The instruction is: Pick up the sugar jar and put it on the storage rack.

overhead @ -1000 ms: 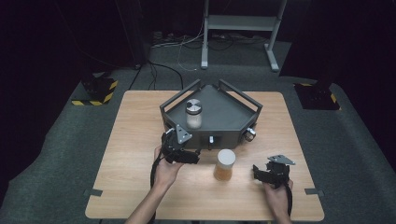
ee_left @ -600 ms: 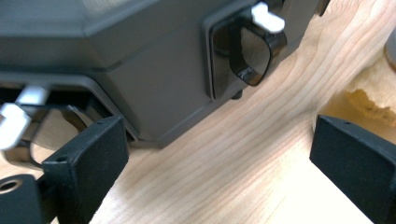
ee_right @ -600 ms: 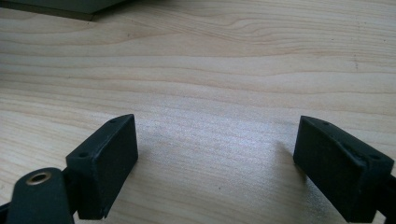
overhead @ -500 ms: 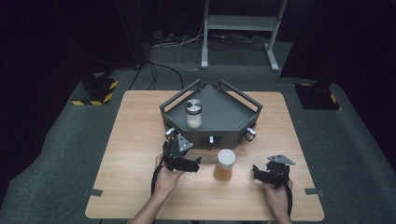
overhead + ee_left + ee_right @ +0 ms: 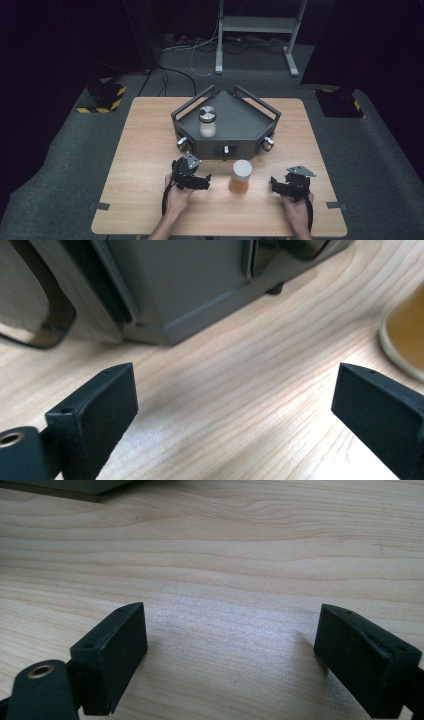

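A jar of amber stuff with a pale lid stands on the wooden table in front of a grey five-sided tray. A second jar with a metal lid stands inside the tray at its left. My left gripper rests low over the table just left of the amber jar, open, nothing between its jaws; its own view has the jar's edge at the right and the tray's wall ahead. My right gripper lies to the right of the jar, open over bare wood.
The tray has raised rails and small knobs along its front face. Beyond the table lie dark floor, cables, yellow-black striped blocks and a metal stand. The table's front edge is close to both hands.
My left gripper has come down toward the table and a little nearer the front edge. The right gripper and both jars have stayed in place.
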Tool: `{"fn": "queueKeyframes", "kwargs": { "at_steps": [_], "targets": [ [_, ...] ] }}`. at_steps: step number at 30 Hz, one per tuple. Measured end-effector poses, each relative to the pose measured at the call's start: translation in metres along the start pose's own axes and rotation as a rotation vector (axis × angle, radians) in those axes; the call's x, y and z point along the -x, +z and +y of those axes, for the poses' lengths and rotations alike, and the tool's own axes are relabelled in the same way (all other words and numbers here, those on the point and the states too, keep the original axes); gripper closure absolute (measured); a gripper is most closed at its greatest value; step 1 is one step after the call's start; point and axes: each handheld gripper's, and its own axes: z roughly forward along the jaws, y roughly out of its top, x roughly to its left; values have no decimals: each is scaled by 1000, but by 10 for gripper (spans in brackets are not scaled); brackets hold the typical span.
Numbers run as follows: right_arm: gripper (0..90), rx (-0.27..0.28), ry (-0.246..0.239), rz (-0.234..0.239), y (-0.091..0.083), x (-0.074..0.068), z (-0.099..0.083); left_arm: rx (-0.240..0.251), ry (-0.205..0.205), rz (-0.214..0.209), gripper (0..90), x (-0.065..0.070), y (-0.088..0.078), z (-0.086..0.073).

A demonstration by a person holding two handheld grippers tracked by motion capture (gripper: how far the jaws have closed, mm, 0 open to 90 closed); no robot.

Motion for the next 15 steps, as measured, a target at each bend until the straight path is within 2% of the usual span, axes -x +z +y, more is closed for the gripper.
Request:
{"fn": "queueKeyframes", "kwargs": {
  "at_steps": [10, 15],
  "targets": [
    [137, 0, 0, 0, 0, 0, 0, -30, -20, 12, 49, -2, 11, -10],
    [137, 0, 0, 0, 0, 0, 0, -36, -52, 6, 49, -5, 16, -15]
  ]
}}
